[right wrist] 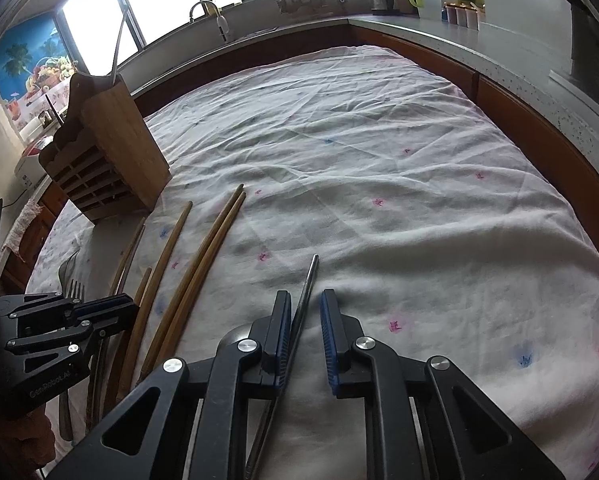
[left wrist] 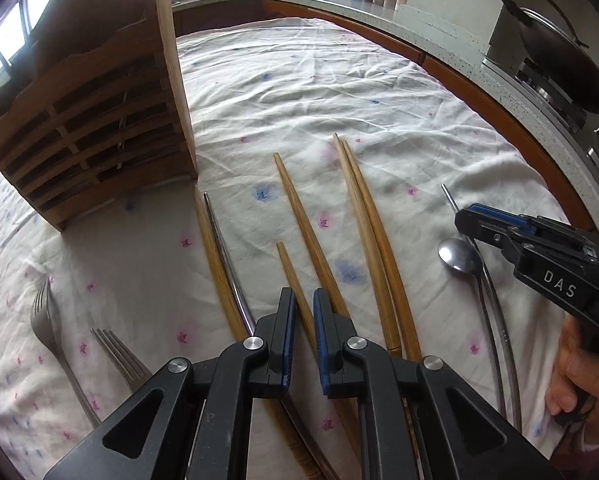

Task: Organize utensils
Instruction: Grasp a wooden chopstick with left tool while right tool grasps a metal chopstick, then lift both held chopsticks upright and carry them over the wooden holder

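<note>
A short wooden chopstick lies on the flowered cloth and runs slantwise between the blue pads of my left gripper, which is shut on it. In the right wrist view a thin metal chopstick passes between the jaws of my right gripper. It sits close to the left pad, with a clear gap to the right pad. More wooden chopsticks lie alongside. A spoon rests below the right gripper. A slatted wooden utensil holder stands at the left.
Two forks lie at the near left. One wooden and one metal chopstick lie by the holder's foot. A counter with a pan on a stove curves round the table's right. A hand holds the right gripper.
</note>
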### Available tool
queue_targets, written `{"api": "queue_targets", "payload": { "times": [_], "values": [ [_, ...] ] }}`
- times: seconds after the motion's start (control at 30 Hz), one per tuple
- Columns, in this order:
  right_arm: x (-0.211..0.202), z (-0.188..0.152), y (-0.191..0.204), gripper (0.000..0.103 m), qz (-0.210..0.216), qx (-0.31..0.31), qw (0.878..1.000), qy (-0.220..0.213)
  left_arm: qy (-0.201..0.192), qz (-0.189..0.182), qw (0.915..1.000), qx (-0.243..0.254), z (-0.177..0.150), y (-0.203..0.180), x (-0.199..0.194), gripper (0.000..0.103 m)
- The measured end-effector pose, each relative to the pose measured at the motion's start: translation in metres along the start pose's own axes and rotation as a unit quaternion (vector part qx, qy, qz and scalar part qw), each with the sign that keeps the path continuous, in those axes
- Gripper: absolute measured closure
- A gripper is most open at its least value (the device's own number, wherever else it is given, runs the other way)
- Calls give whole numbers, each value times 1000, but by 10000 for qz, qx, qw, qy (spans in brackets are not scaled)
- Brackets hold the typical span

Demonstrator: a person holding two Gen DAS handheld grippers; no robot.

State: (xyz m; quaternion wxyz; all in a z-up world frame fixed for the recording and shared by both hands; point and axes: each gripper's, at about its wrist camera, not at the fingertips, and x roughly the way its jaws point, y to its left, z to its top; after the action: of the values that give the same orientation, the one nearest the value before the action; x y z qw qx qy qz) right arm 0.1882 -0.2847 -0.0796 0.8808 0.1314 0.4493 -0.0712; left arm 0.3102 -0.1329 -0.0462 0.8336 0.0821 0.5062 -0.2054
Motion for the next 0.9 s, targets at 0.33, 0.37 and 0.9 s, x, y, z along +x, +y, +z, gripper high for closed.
{"api": "queue_targets", "payload": {
  "times": [0.33,0.37,0.9],
  "values": [
    [5,2,16,95,-413,-458,9981,-49,-144,147,9997,99,-1,-6,4,95],
    [4,2,14,97,-337,-380,9987,-46,-159,160,9997,91,-2,-7,4,96],
    [-75,5,20,99,481,22,9964,-691,-920,-310,9941,-489,-21,17,-69,99]
  ]
}}
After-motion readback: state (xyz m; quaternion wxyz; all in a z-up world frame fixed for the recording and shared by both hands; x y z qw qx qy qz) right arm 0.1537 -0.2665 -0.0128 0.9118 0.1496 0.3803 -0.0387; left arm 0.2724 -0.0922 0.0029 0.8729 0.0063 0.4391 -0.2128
